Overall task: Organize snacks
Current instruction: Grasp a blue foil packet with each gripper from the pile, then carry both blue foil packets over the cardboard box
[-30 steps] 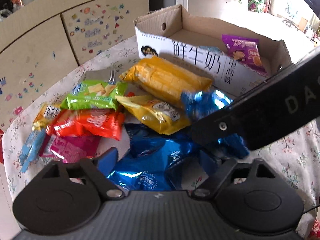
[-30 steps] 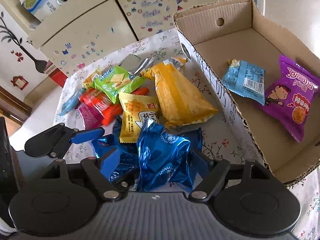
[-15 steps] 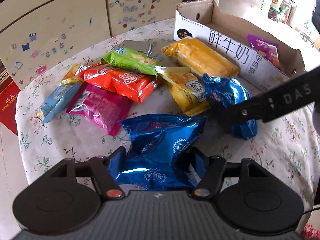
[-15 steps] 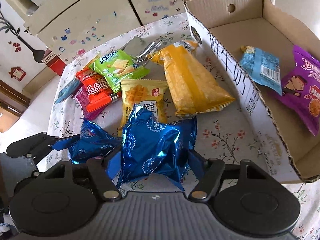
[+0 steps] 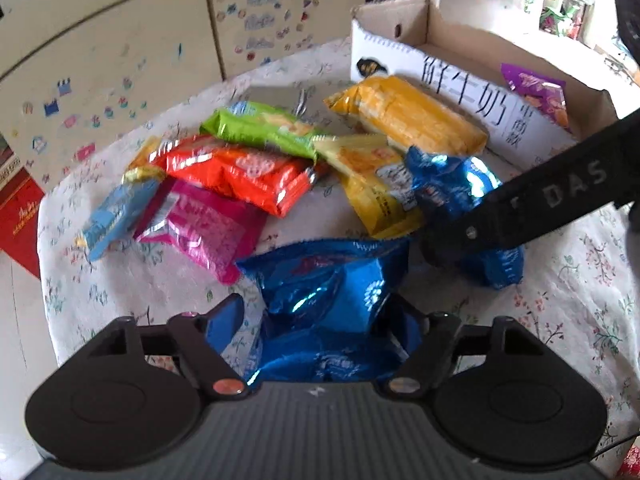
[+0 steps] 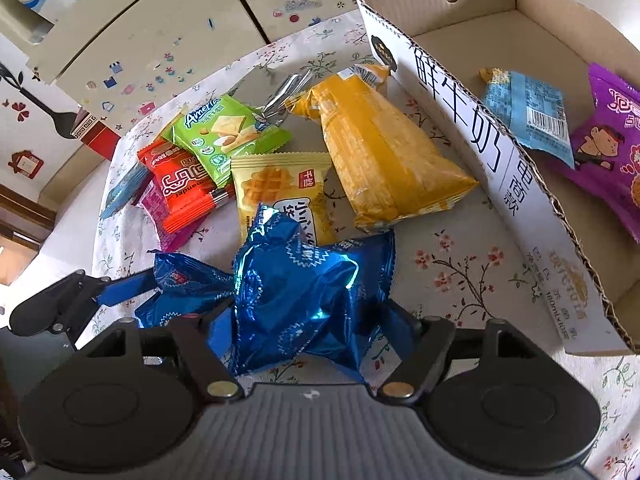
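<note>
My left gripper (image 5: 320, 320) has a crinkled blue foil snack packet (image 5: 332, 292) between its blue-padded fingers (image 5: 224, 320); the right finger presses the foil, but a sliver of tablecloth shows between the left pad and the packet, so I cannot tell whether the grip is firm on both sides. My right gripper (image 6: 308, 320) is closed onto a second crumpled blue foil packet (image 6: 304, 284), its fingers pinching the wrapper from both sides, and the packet bulges up ahead of them.

Ahead of my left gripper, on the round table with a floral cloth (image 5: 120, 288), lies the loose heap: a magenta wrapper (image 5: 200, 232) ahead and to the left, with a pale blue sachet (image 5: 112, 216) further left, a red-orange biscuit pack (image 5: 240, 172) beyond it, a lime-green cracker pack (image 5: 260, 128) behind that, a yellow waffle packet (image 5: 368, 176) straight ahead and a long orange-yellow bag (image 5: 408, 116) beside the box wall. My right gripper crosses that view from the right side as a dark bar.

Ahead and to the right of my right gripper stands the open cardboard milk carton box (image 6: 460, 120) with black Chinese lettering on its white side. Inside it lie a light blue barcode sachet (image 6: 528, 108) and a purple cartoon-printed snack bag (image 6: 612, 152), the sachet's edge overlapping the bag. Behind the table is a cream cabinet covered in small stickers (image 6: 152, 52).
</note>
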